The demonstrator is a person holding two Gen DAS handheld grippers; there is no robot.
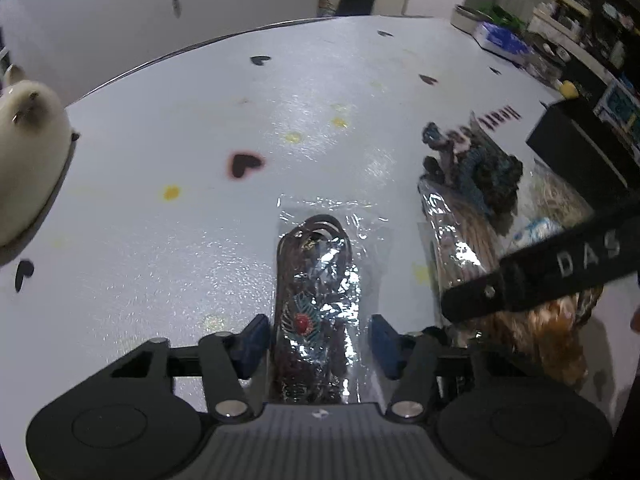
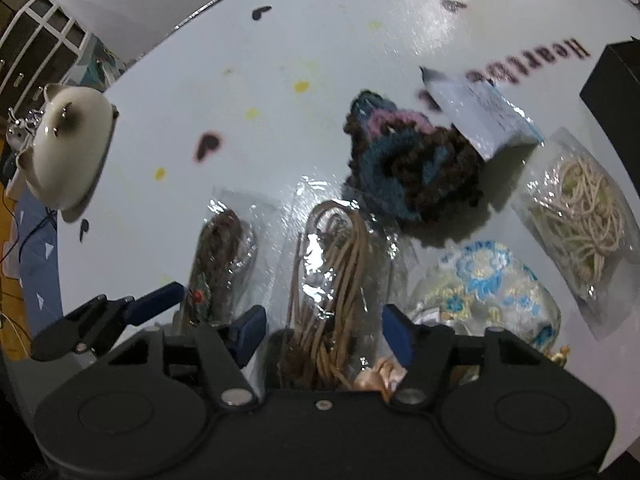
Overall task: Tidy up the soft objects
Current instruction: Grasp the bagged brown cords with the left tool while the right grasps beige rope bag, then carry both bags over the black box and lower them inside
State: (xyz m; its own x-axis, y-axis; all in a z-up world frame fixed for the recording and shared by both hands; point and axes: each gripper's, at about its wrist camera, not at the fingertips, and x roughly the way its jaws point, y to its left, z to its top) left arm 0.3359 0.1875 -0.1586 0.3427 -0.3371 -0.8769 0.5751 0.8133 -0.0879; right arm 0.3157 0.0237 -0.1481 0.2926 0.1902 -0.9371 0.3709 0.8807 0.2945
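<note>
My left gripper (image 1: pixel 316 340) is open, its blue fingers on either side of a clear packet of dark brown cord with a red-and-teal pendant (image 1: pixel 316 304) lying on the white table (image 1: pixel 160 160). My right gripper (image 2: pixel 324 332) is open around a clear packet of tan cord (image 2: pixel 340 276). The dark packet also shows in the right wrist view (image 2: pixel 220 256), with the left gripper's finger (image 2: pixel 160 300) beside it. A knitted blue-brown-pink piece (image 2: pixel 412 168) with a paper tag lies beyond. A floral embroidered pouch (image 2: pixel 488 296) and a packet of cream cord (image 2: pixel 580 216) lie to the right.
A white ceramic teapot (image 1: pixel 28 160) stands at the table's left edge. A black box (image 1: pixel 580 152) sits at the right. The right gripper's arm (image 1: pixel 560 272) crosses above the packets. Boxes and a bowl (image 1: pixel 492 28) stand at the far right.
</note>
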